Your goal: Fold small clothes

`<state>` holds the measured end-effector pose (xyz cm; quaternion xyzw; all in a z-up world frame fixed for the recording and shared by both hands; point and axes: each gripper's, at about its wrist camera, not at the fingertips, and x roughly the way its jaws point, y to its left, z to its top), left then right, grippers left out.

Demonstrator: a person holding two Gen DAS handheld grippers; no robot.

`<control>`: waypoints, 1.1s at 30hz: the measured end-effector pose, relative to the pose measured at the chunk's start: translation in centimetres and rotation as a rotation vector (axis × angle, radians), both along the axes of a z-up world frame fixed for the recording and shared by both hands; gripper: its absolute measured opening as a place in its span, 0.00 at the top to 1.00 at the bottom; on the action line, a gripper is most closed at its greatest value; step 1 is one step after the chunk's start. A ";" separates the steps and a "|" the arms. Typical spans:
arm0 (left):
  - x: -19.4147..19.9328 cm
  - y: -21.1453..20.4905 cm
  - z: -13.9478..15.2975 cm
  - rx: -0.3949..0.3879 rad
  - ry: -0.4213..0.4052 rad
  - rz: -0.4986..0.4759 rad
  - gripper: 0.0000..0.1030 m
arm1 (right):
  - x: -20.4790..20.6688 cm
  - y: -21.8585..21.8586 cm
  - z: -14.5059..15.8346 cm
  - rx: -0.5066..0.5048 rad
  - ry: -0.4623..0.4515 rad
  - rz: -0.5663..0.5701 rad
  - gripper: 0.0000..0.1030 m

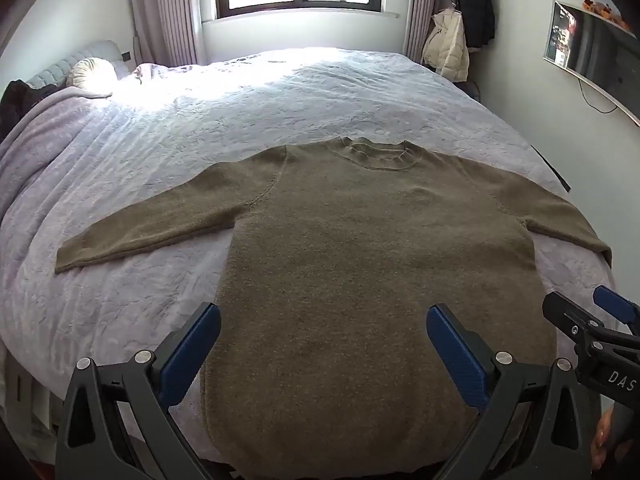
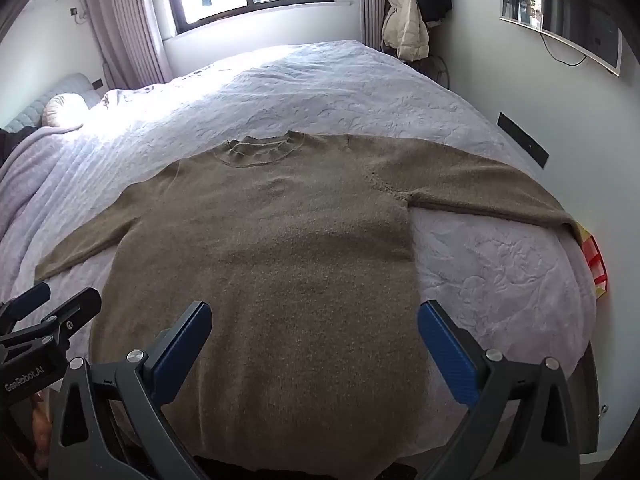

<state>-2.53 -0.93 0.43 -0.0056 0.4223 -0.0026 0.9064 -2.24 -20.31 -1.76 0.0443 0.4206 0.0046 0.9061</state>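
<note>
An olive-brown knitted sweater (image 1: 360, 260) lies flat and face up on the bed, collar (image 1: 376, 152) towards the window, both sleeves spread out to the sides. It also shows in the right wrist view (image 2: 272, 264). My left gripper (image 1: 324, 336) is open and empty, hovering above the sweater's hem on its left half. My right gripper (image 2: 314, 332) is open and empty, above the hem on the right half. The right gripper also shows at the right edge of the left wrist view (image 1: 592, 320). The left gripper shows at the left edge of the right wrist view (image 2: 44, 308).
The bed has a pale lilac quilted cover (image 1: 280, 92). A pillow (image 1: 90, 74) and headboard are at the far left. Coats (image 1: 460, 32) hang by the curtains at the back right. A wall TV (image 1: 592, 48) is on the right. A red-yellow object (image 2: 596, 260) lies off the bed's right edge.
</note>
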 end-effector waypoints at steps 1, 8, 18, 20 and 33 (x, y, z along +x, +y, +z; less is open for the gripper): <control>-0.1 -0.2 0.0 0.009 -0.005 -0.003 0.00 | 0.0 0.1 0.0 0.001 0.002 0.001 0.00; -0.2 -1.2 0.1 0.017 -0.003 -0.035 0.00 | 0.3 0.3 0.3 -0.007 0.013 0.004 0.00; 0.5 -1.4 -0.8 0.006 0.036 -0.030 0.00 | 1.1 1.0 0.2 -0.019 0.037 -0.008 0.00; 0.6 -1.4 -0.9 0.006 0.040 -0.029 0.00 | 1.5 1.1 0.3 -0.023 0.041 -0.007 0.00; 1.2 -1.0 -1.9 0.001 0.072 -0.026 0.00 | 2.3 1.6 0.2 -0.038 0.062 -0.010 0.00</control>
